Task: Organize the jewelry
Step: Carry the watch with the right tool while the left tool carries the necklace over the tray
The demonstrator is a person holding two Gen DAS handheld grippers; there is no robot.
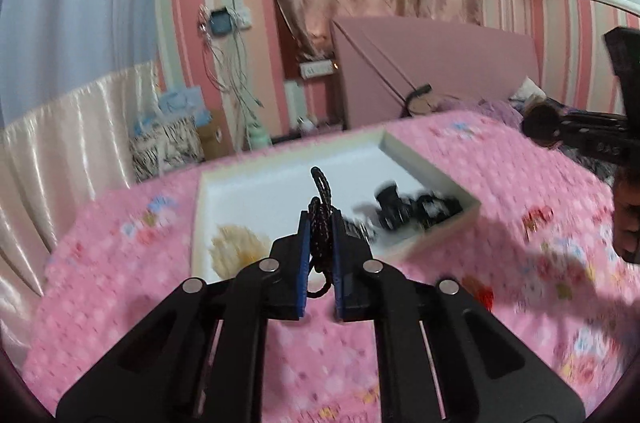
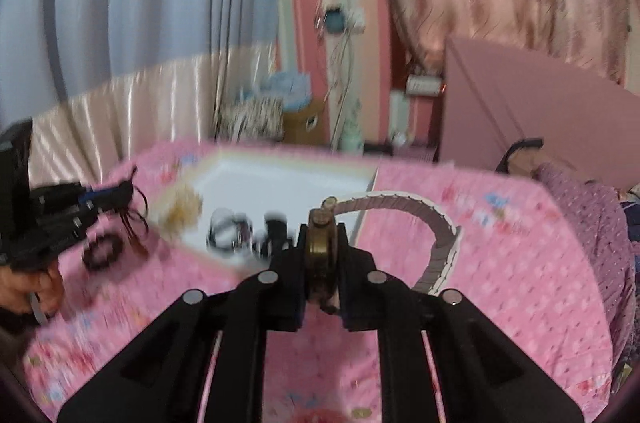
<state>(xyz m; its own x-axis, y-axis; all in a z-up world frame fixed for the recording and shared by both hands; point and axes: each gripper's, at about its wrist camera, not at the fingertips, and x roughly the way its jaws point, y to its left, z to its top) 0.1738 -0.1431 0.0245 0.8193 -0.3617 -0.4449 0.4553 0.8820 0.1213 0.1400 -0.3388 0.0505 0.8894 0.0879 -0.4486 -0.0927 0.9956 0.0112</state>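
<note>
Part done, by the look of it — the white tray [image 1: 432, 159] on the bed already holds dark pieces [image 1: 412, 209], while the left gripper [image 1: 320, 235] clamps a black cord [image 1: 321, 223], the right gripper [image 2: 322, 255] pinches a brass watch [image 2: 320, 255], and a dark ring [image 2: 103, 251] lies outside on the pink bedspread [image 2: 500, 255] — all, I judge, yet to be placed.

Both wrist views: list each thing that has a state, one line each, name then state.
left gripper: jaws shut on the black cord
black cord: pinched, its loop poking up
right gripper: jaws shut on the watch
watch: gripped at the case, strap arching free
white tray: open, lying on the pink bedspread
dark ring: loose on the bedspread
</note>
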